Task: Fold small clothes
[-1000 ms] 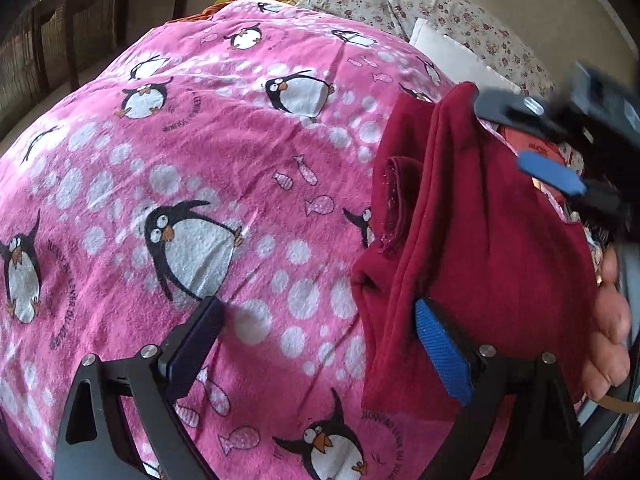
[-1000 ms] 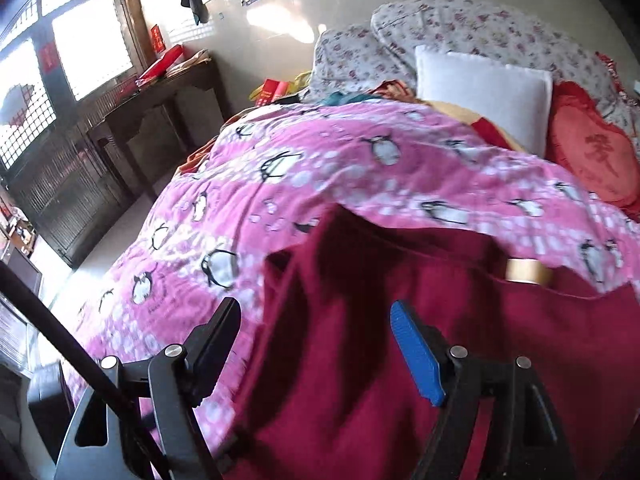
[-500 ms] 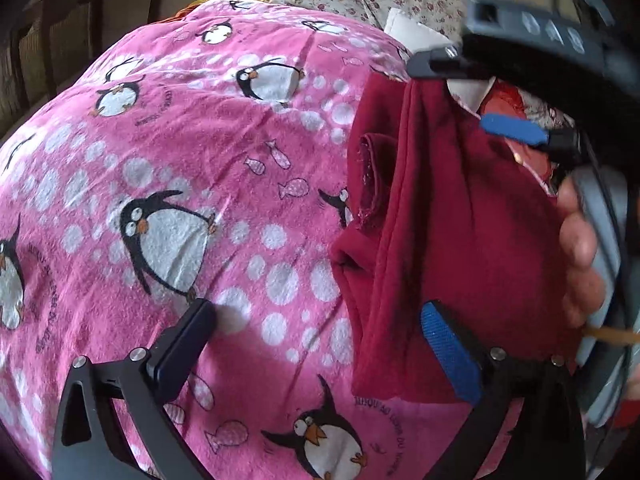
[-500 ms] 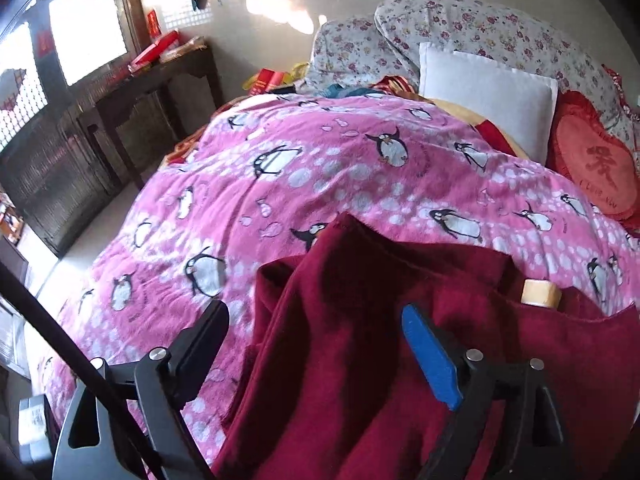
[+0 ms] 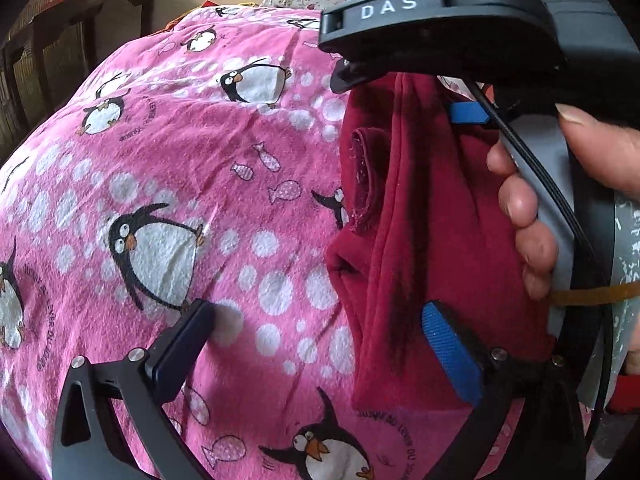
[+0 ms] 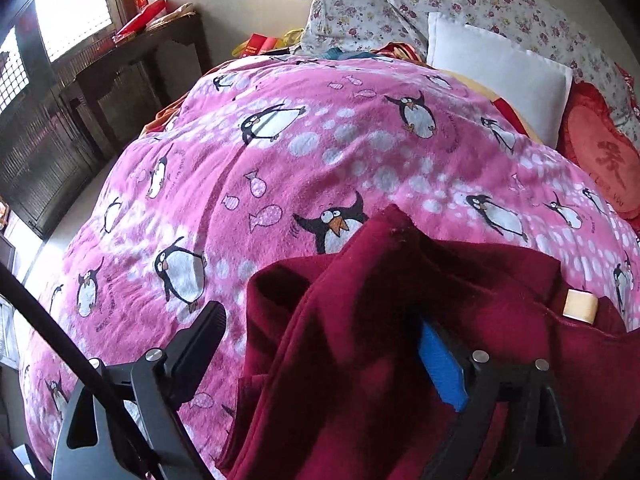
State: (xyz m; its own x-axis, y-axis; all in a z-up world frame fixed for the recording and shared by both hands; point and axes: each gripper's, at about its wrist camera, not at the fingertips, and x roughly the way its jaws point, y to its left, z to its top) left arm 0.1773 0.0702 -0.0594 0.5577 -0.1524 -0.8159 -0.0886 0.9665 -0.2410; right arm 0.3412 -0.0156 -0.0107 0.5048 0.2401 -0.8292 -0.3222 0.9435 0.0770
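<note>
A dark red garment [image 5: 420, 216] lies folded on the pink penguin blanket [image 5: 180, 168]. My left gripper [image 5: 320, 340] is open just above the blanket, its blue pad over the garment's near left edge. My right gripper [image 6: 324, 344] is open low over the same garment [image 6: 360, 360], and a raised fold of cloth lies between its fingers and hides part of the blue pad. In the left wrist view the right gripper's body and the hand holding it sit close over the garment's right side.
A white pillow [image 6: 500, 76], a red cushion [image 6: 600, 164] and floral pillows [image 6: 460, 4] lie at the bed's head. A dark wooden cabinet [image 6: 132, 72] stands left of the bed. A tan tag [image 6: 580, 304] shows at the garment's right edge.
The right gripper has swung in closer over the garment, filling the top right of the left wrist view. The left gripper edged forward. The cloth now bunches higher between the right fingers.
</note>
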